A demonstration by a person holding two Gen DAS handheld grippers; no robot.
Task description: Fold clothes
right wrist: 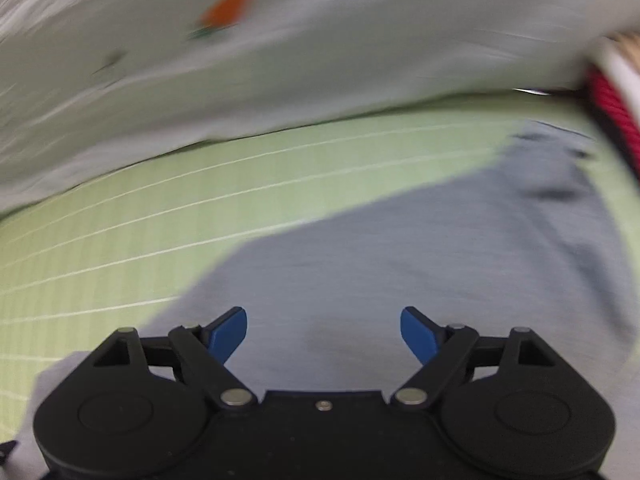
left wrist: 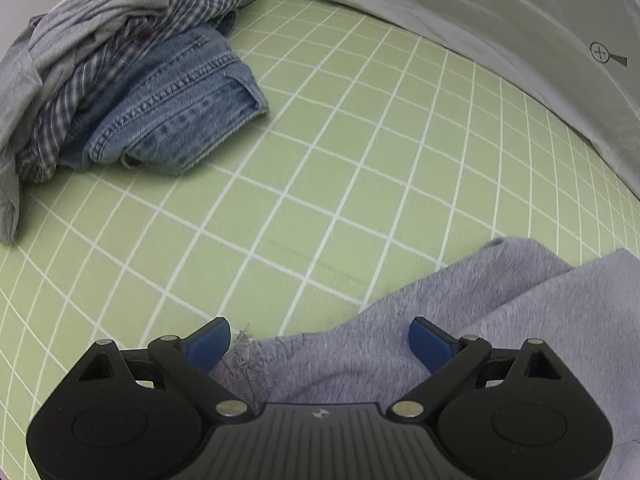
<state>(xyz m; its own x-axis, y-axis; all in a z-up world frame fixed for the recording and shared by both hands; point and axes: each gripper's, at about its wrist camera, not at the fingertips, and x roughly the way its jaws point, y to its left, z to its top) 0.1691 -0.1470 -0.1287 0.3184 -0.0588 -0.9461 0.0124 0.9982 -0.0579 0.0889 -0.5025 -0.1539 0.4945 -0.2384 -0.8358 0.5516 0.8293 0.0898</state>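
Spread over the green checked sheet [left wrist: 360,152] of a bed: a grey garment [left wrist: 500,320], partly flat, one layer lapped over another, frayed threads at its near edge. Left hand-held gripper [left wrist: 320,344] poised steeply over that frayed edge, blue fingers [left wrist: 210,344] wide apart, nothing pinched between them, cloth only lying beneath. Right hand-held gripper [right wrist: 324,334] likewise gaping over the same grey garment [right wrist: 400,248], jaws clear of the fabric, grasping nothing; view heavily smeared by motion, so finer detail not to be made out.

Well away from the grey garment, toward the far corner of the sheet in the left wrist view: an unsorted heap [left wrist: 120,92] of denim [left wrist: 180,120], a checked shirt [left wrist: 192,12] and a lighter grey piece [left wrist: 100,8], all rumpled, none folded. Beyond the grey garment, along the sheet's far edge, a pale cover [left wrist: 480,12]. At the right margin of the right wrist view, something red and white [right wrist: 608,96], too blurred to identify.

Judged from this: early going. Grey garment laid out, perhaps one fold in, not yet a tidy packet; no finished stack in sight; the whole heap apparently untouched and left to do.
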